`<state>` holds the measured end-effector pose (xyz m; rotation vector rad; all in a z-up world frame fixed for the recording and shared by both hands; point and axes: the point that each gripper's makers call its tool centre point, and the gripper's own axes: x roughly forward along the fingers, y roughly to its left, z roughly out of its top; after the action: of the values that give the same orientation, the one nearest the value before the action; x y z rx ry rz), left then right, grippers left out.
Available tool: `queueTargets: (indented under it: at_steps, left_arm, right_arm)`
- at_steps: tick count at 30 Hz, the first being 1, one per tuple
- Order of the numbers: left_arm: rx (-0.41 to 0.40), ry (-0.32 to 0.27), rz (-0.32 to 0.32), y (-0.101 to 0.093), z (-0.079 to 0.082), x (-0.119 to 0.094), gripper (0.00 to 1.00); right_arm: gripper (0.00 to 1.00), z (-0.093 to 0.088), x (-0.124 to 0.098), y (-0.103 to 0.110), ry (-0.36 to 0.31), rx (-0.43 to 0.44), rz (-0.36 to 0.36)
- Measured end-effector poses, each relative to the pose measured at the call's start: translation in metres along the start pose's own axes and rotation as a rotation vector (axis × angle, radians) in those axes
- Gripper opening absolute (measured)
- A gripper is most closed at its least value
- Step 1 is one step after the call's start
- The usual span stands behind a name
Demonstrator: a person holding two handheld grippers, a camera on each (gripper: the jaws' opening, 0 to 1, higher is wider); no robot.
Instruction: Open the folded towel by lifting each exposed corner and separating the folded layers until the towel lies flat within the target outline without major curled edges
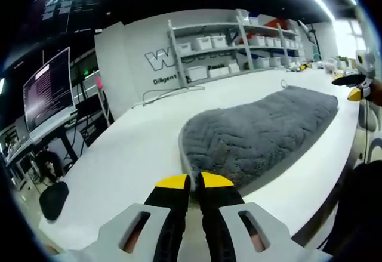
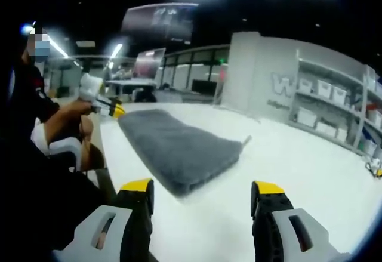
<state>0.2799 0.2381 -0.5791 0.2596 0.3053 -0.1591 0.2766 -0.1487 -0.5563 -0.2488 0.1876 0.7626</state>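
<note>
A grey, folded towel with a ribbed pattern lies on the white table. In the left gripper view my left gripper hovers just short of the towel's near corner, its yellow tips together with nothing between them. My right gripper shows at the right edge, beyond the towel's far side. In the right gripper view the towel lies ahead, its near edge showing stacked layers. My right gripper is wide open above the table, short of that edge. A hand holds my left gripper at the towel's far end.
Shelves with white bins stand against the back wall, and a thin cable lies across the table's far side. A monitor stands on a desk to the left. The person's arm and body are beside the table edge.
</note>
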Motion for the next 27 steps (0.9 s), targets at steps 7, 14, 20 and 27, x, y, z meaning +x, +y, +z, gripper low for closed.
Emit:
queueTargets:
  at_steps: [7, 14, 20, 27]
  left_arm:
    - [-0.009, -0.001, -0.003, 0.000, 0.000, 0.000, 0.07]
    - [-0.005, 0.000, 0.001, 0.000, 0.000, 0.000, 0.06]
    - [-0.010, -0.002, 0.005, 0.000, -0.001, 0.001, 0.06]
    - [-0.008, -0.001, 0.006, 0.000, -0.001, 0.000, 0.06]
  right_arm:
    - [0.58, -0.001, 0.000, -0.001, -0.007, 0.005, 0.006]
    - [0.56, -0.003, 0.002, -0.001, -0.012, 0.012, 0.013]
    - [0.49, -0.003, 0.005, 0.002, -0.021, 0.023, 0.025]
    - [0.43, -0.005, 0.011, 0.013, -0.013, 0.017, 0.056]
